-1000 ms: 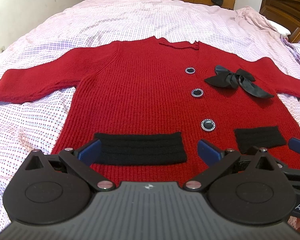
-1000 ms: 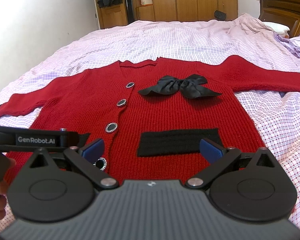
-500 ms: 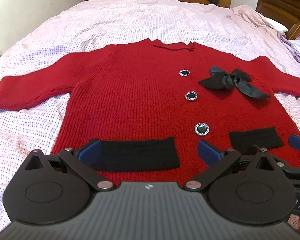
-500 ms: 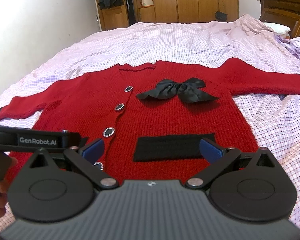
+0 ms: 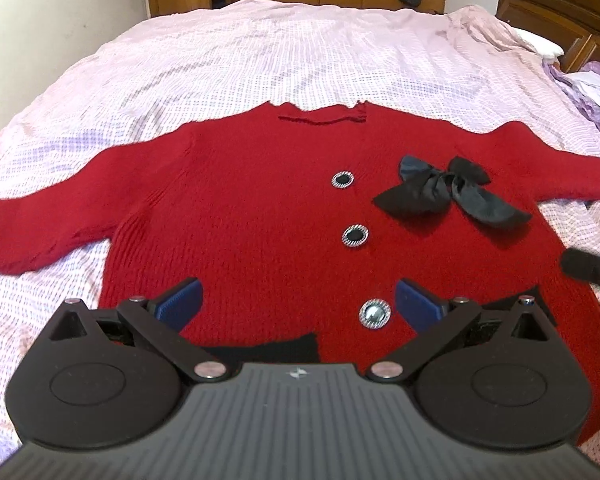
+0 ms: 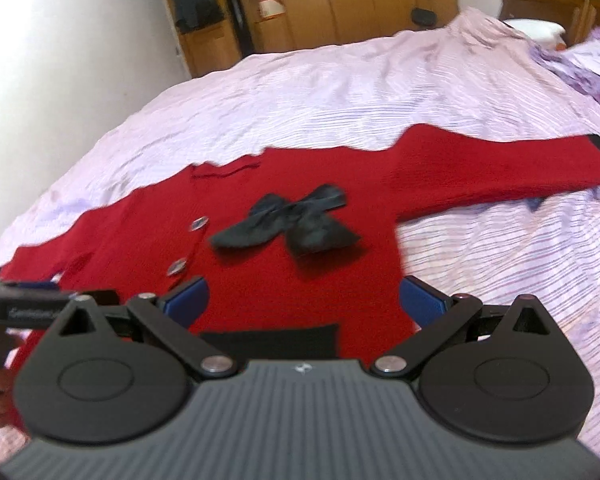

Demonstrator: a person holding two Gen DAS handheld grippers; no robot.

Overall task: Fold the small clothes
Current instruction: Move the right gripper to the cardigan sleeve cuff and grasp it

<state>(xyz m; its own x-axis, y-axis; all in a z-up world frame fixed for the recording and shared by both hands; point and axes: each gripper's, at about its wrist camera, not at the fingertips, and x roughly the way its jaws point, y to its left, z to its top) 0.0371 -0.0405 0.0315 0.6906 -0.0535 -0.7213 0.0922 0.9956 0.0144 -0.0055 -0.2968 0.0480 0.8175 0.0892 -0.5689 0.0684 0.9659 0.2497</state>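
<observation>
Folding has not started, I think: your red cardigan [image 5: 240, 208] lies flat on the bed [image 5: 300, 60], sleeves out. Next you likely need to grab a sleeve or side edge. Your left gripper [image 5: 298, 304] and right gripper [image 6: 304, 300] hang over the hem, both spread wide, holding nothing.

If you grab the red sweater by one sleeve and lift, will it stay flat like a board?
Probably not. The red sweater is soft knit lying limp on the bed, so it would likely droop. Its black bow would probably flop too.
</observation>
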